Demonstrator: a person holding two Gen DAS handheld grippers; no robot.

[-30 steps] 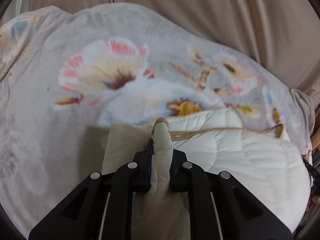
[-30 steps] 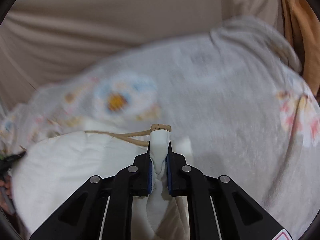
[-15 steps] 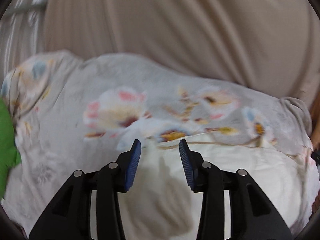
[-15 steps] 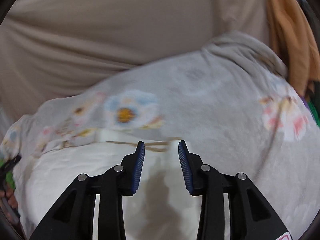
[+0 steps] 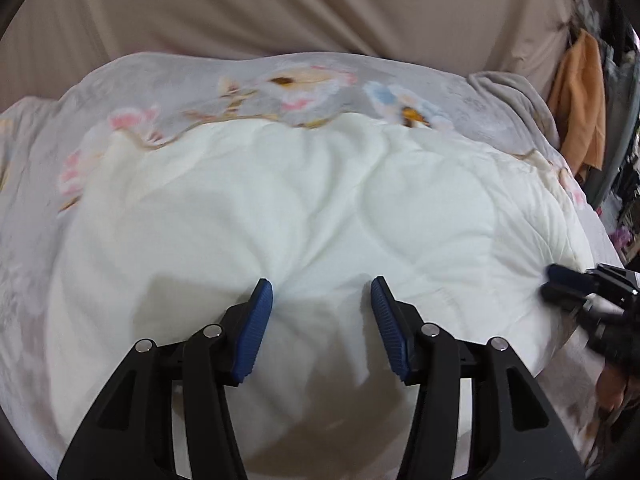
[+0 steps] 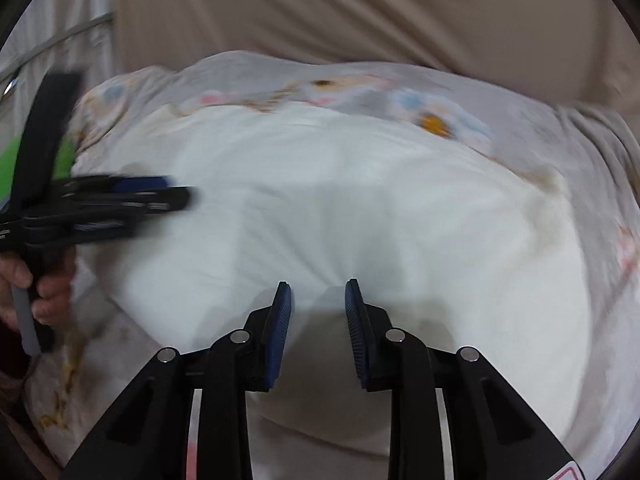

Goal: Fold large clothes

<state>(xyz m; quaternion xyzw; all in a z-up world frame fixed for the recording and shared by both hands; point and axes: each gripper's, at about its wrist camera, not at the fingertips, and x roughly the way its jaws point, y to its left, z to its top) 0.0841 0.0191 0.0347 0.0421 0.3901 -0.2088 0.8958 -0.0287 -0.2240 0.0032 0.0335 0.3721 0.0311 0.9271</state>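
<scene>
Bed under a grey floral blanket [image 5: 480, 96], white quilted garment [image 5: 320, 208] spread flat on it

Cream quilted garment [image 5: 320, 208] on grey floral blanket [image 5: 248, 80].

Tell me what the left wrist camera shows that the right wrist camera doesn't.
Only the left wrist view shows an orange cloth hanging at the right edge. Only the right wrist view shows something green at the left edge and the hand holding the left hand-held gripper. Both show the white quilt on the floral blanket, and open jaws.
</scene>
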